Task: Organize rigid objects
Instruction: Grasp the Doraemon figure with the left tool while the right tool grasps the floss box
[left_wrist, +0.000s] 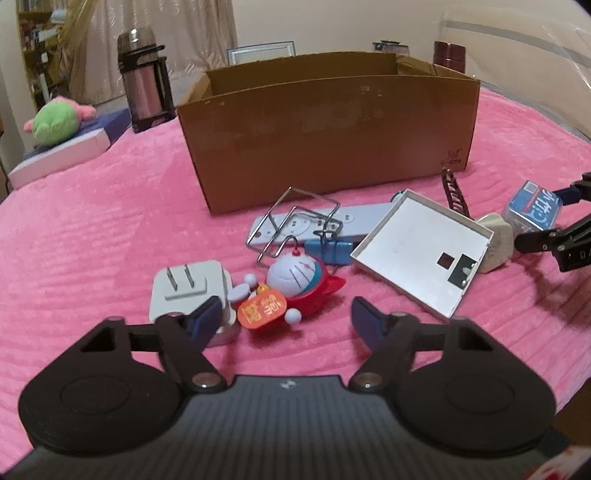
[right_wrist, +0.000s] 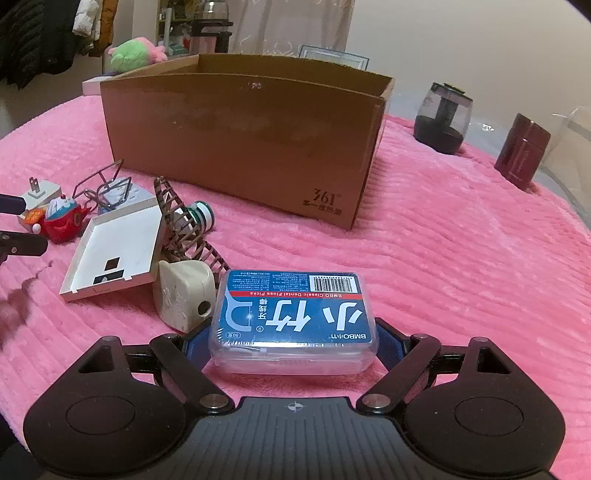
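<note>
An open cardboard box (left_wrist: 325, 125) stands on the pink cloth; it also shows in the right wrist view (right_wrist: 243, 140). My right gripper (right_wrist: 291, 339) is shut on a clear dental floss box with a blue label (right_wrist: 293, 317), seen from the left wrist view at the far right (left_wrist: 533, 208). My left gripper (left_wrist: 284, 317) is open, just in front of a Doraemon toy (left_wrist: 291, 280) and a white plug adapter (left_wrist: 184, 291). Nearby lie a white square lid (left_wrist: 417, 251), a white remote (left_wrist: 303, 225), a wire frame (left_wrist: 295, 225), a blue binder clip (left_wrist: 328, 249) and a beige plug (right_wrist: 184, 295).
A dark wooden ladder-like piece (right_wrist: 184, 225) and a green-white roll (right_wrist: 203, 218) lie by the lid. A thermos (left_wrist: 144, 77), a plush toy (left_wrist: 59, 118) and a white box (left_wrist: 59, 155) sit far left. A dark jar (right_wrist: 443, 118) and maroon case (right_wrist: 521, 151) stand far right.
</note>
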